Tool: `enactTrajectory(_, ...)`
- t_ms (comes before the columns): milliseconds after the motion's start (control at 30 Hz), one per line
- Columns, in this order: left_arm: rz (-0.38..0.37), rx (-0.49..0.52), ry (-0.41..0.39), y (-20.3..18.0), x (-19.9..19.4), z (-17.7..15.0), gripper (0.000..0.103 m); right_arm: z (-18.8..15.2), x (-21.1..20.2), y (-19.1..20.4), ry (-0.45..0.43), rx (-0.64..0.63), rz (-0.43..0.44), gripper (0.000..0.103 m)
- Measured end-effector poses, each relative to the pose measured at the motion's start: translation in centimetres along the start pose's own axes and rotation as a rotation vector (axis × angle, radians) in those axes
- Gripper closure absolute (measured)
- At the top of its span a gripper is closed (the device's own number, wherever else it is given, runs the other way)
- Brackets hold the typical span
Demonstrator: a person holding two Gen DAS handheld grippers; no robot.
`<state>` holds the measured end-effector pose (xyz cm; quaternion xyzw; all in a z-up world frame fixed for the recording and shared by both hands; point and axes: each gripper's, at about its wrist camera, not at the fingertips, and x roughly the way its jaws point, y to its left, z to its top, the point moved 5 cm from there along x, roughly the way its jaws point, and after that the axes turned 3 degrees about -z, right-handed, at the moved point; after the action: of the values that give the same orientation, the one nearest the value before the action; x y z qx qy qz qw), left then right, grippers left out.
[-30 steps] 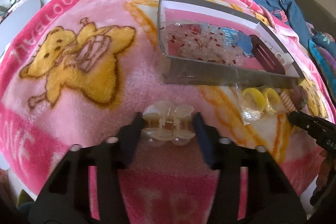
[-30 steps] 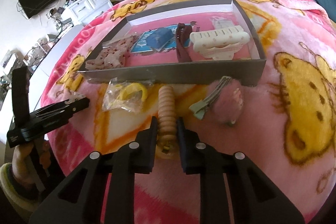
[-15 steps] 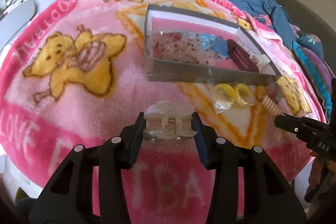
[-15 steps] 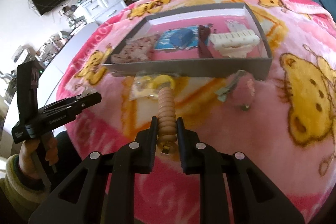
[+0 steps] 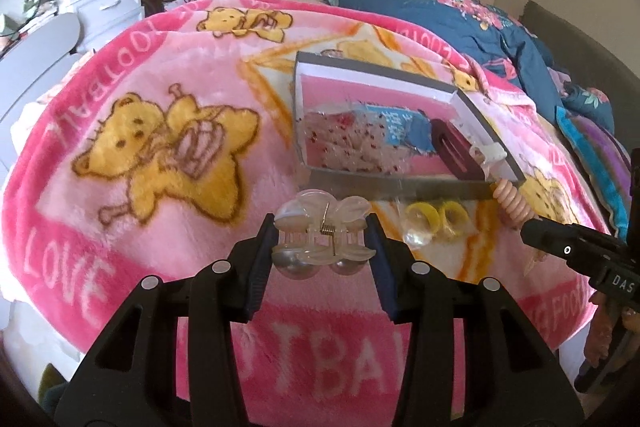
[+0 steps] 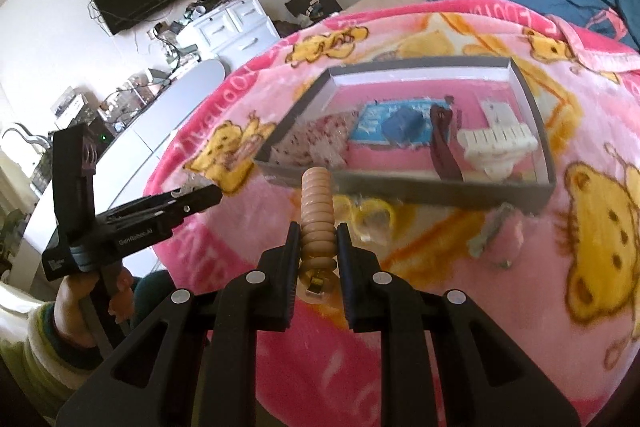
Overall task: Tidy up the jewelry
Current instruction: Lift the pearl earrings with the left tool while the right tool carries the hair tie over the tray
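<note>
Two grippers carry loads above the pink blanket (image 5: 168, 219): left gripper (image 5: 322, 239) clamps a clear claw clip (image 5: 320, 235); right gripper (image 6: 318, 247) pinches a beaded bracelet (image 6: 316, 211). Gray tray (image 6: 440, 197) lies far. Risk: the smooth clip's rounded ends, or the upright bracelet, may slip out.

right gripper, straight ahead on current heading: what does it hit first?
Probably the near wall of the gray tray. The right gripper, shut on the beaded clip, points at it from above the pink blanket. Depth is unclear; a higher line would clear the wall and reach the tray's contents.
</note>
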<state>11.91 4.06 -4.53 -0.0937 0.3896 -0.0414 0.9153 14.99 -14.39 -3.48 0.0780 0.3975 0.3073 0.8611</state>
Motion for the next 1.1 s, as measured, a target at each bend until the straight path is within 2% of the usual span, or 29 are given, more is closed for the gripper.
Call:
enactTrajectory(500, -0.025, 0.009, -0.066, -1.5, -0.4, 4.2, 0.067, 5.3, -1.3, -1.1, -0.126, 0.005, -0.029, 0.086)
enactTrajectory(767, -0.055, 0.030, -0.064, -3.4, 1.5, 6.1, 0.067, 7.7, -2.2, -4.6, -0.185, 0.041, -0.098, 0.086)
enactTrajectory(1100, -0.087, 0.048, -0.013, -6.2, 6.1, 7.3, 0.067, 8.4, -0.8, -9.6, -0.183, 0.124, -0.185, 0.086)
